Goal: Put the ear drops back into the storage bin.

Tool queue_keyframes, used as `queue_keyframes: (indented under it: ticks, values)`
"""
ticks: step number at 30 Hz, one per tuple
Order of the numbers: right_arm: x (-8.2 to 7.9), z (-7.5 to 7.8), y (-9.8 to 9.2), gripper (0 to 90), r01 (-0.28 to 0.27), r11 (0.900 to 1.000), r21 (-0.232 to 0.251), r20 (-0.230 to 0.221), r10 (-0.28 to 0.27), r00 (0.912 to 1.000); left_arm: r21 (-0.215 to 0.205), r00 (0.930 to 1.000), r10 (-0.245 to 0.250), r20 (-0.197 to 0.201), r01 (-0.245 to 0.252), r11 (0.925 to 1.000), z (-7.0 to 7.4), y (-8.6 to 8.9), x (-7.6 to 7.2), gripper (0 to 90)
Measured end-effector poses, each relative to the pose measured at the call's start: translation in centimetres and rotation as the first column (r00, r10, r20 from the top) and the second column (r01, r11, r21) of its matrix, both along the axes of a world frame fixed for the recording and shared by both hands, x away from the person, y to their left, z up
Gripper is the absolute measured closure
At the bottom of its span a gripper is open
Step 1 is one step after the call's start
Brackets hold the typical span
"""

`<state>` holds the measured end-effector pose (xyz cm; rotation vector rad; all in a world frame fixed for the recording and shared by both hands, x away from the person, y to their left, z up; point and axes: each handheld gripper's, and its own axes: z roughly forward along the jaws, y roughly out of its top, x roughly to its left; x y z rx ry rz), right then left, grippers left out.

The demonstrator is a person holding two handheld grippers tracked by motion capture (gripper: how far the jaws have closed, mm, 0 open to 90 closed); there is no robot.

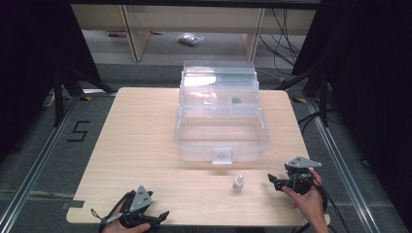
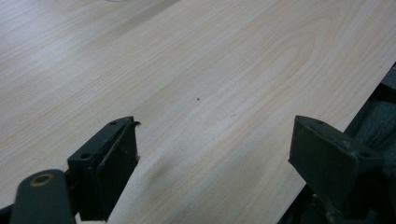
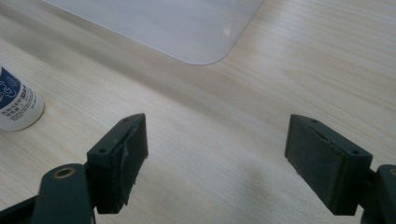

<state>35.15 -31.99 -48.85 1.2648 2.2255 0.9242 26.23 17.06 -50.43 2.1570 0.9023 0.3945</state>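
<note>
While the right gripper hovers near the counter's front right corner, its jaws stand wide with nothing between them — only bare wood. Just to its left, apart from it, the small white bottle stands upright in front of the clear plastic box, whose lid is open. At the front left edge, the left gripper also has its jaws wide — empty.

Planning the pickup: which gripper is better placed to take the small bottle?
Right. The right gripper sits beside the bottle, jaws open and aimed toward it. The left gripper rests farther off at the table edge.
</note>
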Motion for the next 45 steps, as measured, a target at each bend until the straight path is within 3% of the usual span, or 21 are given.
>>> queue_keyframes:
  ticks: [4,6,8,9,13,15,16,20,21,23,25,29,34,35,36,39,40,41,43,44,45]
  values:
    - [0.0,-0.1,-0.2,21.7,-0.020,1.000,-0.009,-0.001,0.020,0.9998,-0.002,1.0000,0.005,-0.003,-0.005,1.0000,0.1,0.2,-0.1,14.9]
    - [0.0,0.0,0.0,21.5,-0.021,0.999,0.025,-0.036,0.022,0.9991,0.016,1.0000,0.002,-0.001,-0.002,0.9999,0.1,0.3,-0.2,14.9]
    - [-0.2,0.3,0.1,21.6,-0.016,1.000,0.009,-0.090,0.017,0.9958,0.037,0.9997,-0.021,-0.009,0.021,0.9991,0.1,0.5,-0.3,14.9]
    - [-0.3,0.6,0.3,22.0,-0.019,1.000,0.005,-0.104,0.019,0.9944,0.021,1.0000,-0.002,-0.010,0.002,0.9998,0.0,0.4,-0.4,14.9]
    - [-0.5,1.7,0.7,22.3,-0.045,0.999,0.001,-0.136,0.045,0.9897,0.030,0.9999,-0.007,-0.009,0.008,0.9995,0.0,0.5,-0.3,14.9]
    - [-0.6,2.0,1.0,22.2,-0.050,0.999,0.010,-0.123,0.051,0.9911,0.032,0.9999,-0.009,-0.008,0.009,0.9994,0.0,0.6,-0.4,14.9]
    - [-0.6,2.2,1.1,22.4,-0.085,0.996,-0.014,-0.119,0.083,0.9894,0.034,0.9999,-0.009,-0.007,0.009,0.9994,0.0,0.6,-0.4,14.9]
    - [-1.1,2.9,1.8,22.4,-0.095,0.995,-0.025,-0.151,0.091,0.9843,0.040,0.9999,-0.004,-0.013,0.005,0.9992,-0.1,1.0,-0.5,14.9]
    - [-1.3,3.2,2.1,22.4,-0.099,0.995,-0.027,-0.188,0.092,0.9779,0.020,1.0000,-0.003,-0.009,0.003,0.9998,-0.1,1.0,-0.6,14.9]
    - [-1.5,3.5,2.6,22.8,-0.131,0.990,-0.044,-0.197,0.120,0.9730,0.036,1.0000,-0.007,-0.007,0.007,0.9993,-0.1,1.2,-0.8,14.9]
    - [-1.8,3.8,3.2,23.9,-0.169,0.984,-0.065,-0.218,0.151,0.9642,0.039,0.9999,-0.010,-0.010,0.010,0.9992,-0.2,1.3,-1.0,14.9]
    - [-2.0,4.3,4.9,24.9,-0.235,0.967,-0.102,-0.198,0.212,0.9570,0.023,0.9999,-0.006,-0.011,0.007,0.9997,-0.4,1.4,-1.1,14.9]
    - [-2.3,5.0,7.6,26.4,-0.321,0.930,-0.176,-0.241,0.276,0.9306,0.055,0.9996,-0.024,-0.012,0.025,0.9982,-0.3,1.4,-1.1,15.0]
    - [-2.3,5.0,8.0,26.8,-0.328,0.928,-0.177,-0.245,0.281,0.9278,0.037,0.9997,-0.012,-0.019,0.013,0.9992,-0.3,1.3,-1.2,14.9]
    - [-2.2,5.0,8.5,27.2,-0.336,0.925,-0.177,-0.248,0.289,0.9247,0.054,0.9997,-0.023,-0.012,0.024,0.9982,-0.2,1.5,-1.2,14.9]
    - [-1.9,5.3,9.6,27.9,-0.380,0.904,-0.198,-0.271,0.322,0.9069,0.037,0.9998,-0.013,-0.015,0.014,0.9992,-0.2,1.5,-1.1,15.0]
    - [-1.9,5.3,9.9,27.9,-0.376,0.902,-0.210,-0.271,0.316,0.9094,0.077,0.9990,-0.038,-0.022,0.040,0.9963,-0.1,1.7,-1.0,15.0]
    - [-1.8,5.3,10.0,28.0,-0.379,0.900,-0.217,-0.276,0.316,0.9079,0.036,0.9998,-0.003,-0.018,0.004,0.9993,-0.4,1.4,-1.1,15.0]
    - [-1.5,5.3,10.4,29.2,-0.391,0.888,-0.241,-0.284,0.321,0.9034,0.049,0.9997,-0.020,-0.015,0.021,0.9986,-0.3,1.4,-1.1,15.0]
    - [-1.5,5.2,10.7,29.4,-0.393,0.890,-0.234,-0.293,0.320,0.9007,0.049,0.9996,-0.021,-0.016,0.022,0.9986,-0.3,1.4,-1.1,15.0]
    - [-1.3,5.3,10.7,29.4,-0.405,0.881,-0.245,-0.293,0.331,0.8971,0.055,0.9994,-0.029,-0.020,0.030,0.9981,-0.3,1.4,-1.1,14.9]
